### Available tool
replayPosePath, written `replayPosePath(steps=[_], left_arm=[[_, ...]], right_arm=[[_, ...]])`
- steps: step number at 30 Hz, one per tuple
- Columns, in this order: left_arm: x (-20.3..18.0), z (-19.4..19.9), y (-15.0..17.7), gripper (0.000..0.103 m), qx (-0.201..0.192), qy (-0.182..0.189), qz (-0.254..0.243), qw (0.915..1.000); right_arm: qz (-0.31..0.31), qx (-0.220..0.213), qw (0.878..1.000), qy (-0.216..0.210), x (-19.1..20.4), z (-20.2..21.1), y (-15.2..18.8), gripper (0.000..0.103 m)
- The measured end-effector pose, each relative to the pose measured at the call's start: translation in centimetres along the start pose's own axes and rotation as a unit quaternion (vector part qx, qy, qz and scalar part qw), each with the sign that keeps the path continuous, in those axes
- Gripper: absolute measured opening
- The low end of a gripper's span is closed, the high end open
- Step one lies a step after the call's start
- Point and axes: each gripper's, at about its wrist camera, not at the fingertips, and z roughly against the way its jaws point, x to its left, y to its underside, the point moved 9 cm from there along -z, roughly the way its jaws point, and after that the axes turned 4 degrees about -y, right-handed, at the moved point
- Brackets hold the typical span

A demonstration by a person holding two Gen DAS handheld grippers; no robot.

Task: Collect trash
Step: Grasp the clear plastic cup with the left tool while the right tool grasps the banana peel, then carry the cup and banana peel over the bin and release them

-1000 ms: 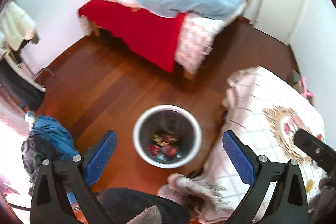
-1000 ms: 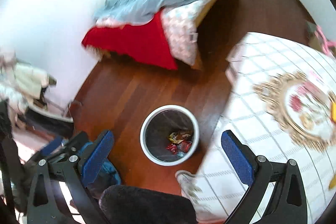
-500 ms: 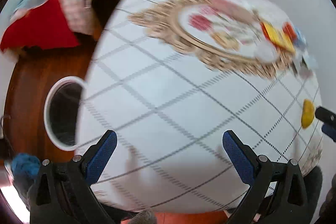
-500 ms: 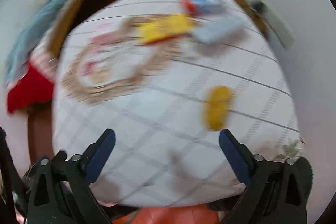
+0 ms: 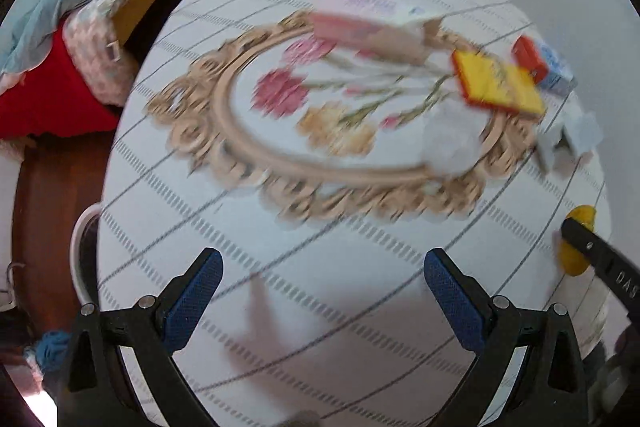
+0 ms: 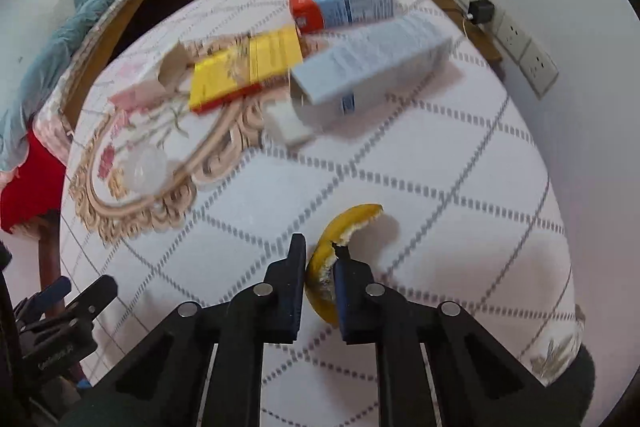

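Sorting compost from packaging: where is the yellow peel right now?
The yellow peel lies on the tablecloth at the near edge, pinched by the right hand-held gripper, nearer than the grey carton.

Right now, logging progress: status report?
Right gripper shut on banana peel. Left gripper open, empty, above table. Boxes beyond, nothing blocking.

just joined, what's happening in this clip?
A person with two handheld grippers is clearing trash off a table covered by a white checked cloth. The right gripper has its fingers closed on a yellow fruit peel near the table's edge. The left gripper is open and empty, hovering over the cloth. Not yet picked up: a yellow box, a grey carton, a red and blue carton and a clear plastic lid. The bin's rim shows beside the table.
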Motion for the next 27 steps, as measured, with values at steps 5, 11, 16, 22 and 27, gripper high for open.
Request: replayPosePath(steps=[5,11,16,22,27], left_arm=[[-3.6,-1.0,-3.3,0.102,-0.005,0.032,-0.019,0.9993],[-6.5,-2.6,-5.2,0.075,-0.013,0.028,-0.058,0.9978],[-7.3,-2.7,-5.4,0.036,-0.018,0.030,-0.066,0.9972],[-6.4,0.8,-5.4,0.036,-0.076,0.016,-0.067,0.9947],[-4.4,5.1,-5.0,0.036,-0.119,-0.003,-0.055,0.9914]], right_arm=[[-0.009,-0.007,1.000,-0.002,-0.5,-0.4,-3.1,0.013],[-0.022,0.003,1.000,-0.002,-1.6,-1.2,-4.7,0.013],[-0.025,0.007,1.000,-0.001,-2.1,-1.5,-4.7,0.013],[-0.019,0.001,1.000,-0.011,-1.5,-0.4,-4.0,0.012],[0.007,-0.019,0.999,-0.038,1.0,2.5,-3.7,0.012]])
